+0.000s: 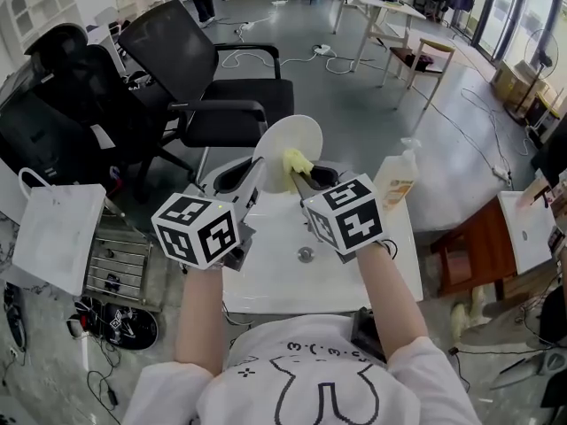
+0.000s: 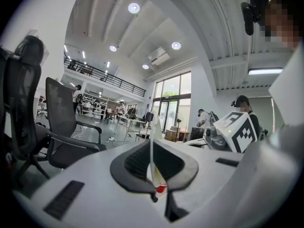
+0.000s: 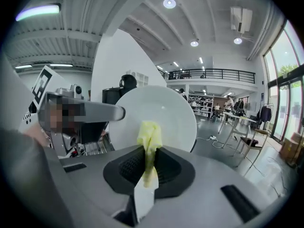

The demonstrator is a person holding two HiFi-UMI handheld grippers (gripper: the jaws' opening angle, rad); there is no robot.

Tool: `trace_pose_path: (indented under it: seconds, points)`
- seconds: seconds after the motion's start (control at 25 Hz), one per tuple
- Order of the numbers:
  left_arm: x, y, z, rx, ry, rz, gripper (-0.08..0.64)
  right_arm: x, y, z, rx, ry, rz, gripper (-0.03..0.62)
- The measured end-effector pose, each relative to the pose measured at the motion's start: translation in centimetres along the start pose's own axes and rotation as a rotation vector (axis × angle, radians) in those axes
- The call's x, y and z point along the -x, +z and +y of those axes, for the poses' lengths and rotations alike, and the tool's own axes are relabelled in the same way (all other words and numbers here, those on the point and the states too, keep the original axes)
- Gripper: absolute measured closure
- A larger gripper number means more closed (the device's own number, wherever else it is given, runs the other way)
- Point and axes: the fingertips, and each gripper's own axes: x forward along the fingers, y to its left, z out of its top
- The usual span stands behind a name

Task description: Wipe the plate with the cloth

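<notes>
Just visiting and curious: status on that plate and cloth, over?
Left gripper shut on the plate at its rim, plate upright. Right gripper shut on yellow cloth, at the plate's face. Nothing between them.

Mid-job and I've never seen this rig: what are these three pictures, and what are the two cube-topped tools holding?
No robot here: a person holds a gripper in each hand; the patterned cubes belong to them. One picture looks down from the head; the others look along each gripper's fingers. The left gripper is shut on the rim of an upright white plate. The right gripper pinches a yellow cloth at its face. Below: a white sink top and a pump bottle.
</notes>
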Motion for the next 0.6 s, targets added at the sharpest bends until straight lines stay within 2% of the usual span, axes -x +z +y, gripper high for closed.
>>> trace_pose_path:
  seconds: [0.32, 0.48, 0.6]
  points:
    - [-0.1, -0.7, -0.4, -0.007, 0.004, 0.008, 0.543, 0.0, -3.8, 1.0, -0.052, 0.028, 0.059, 0.541]
    - [-0.2, -1.0, -0.4, 0.023, -0.011, 0.002, 0.542, 1.0, -3.5, 0.9, -0.047, 0.027, 0.056, 0.541]
    - [-0.1, -1.0, -0.4, 0.036, -0.024, -0.004, 0.542, 1.9, -1.9, 0.9, -0.052, 0.033, 0.003, 0.541]
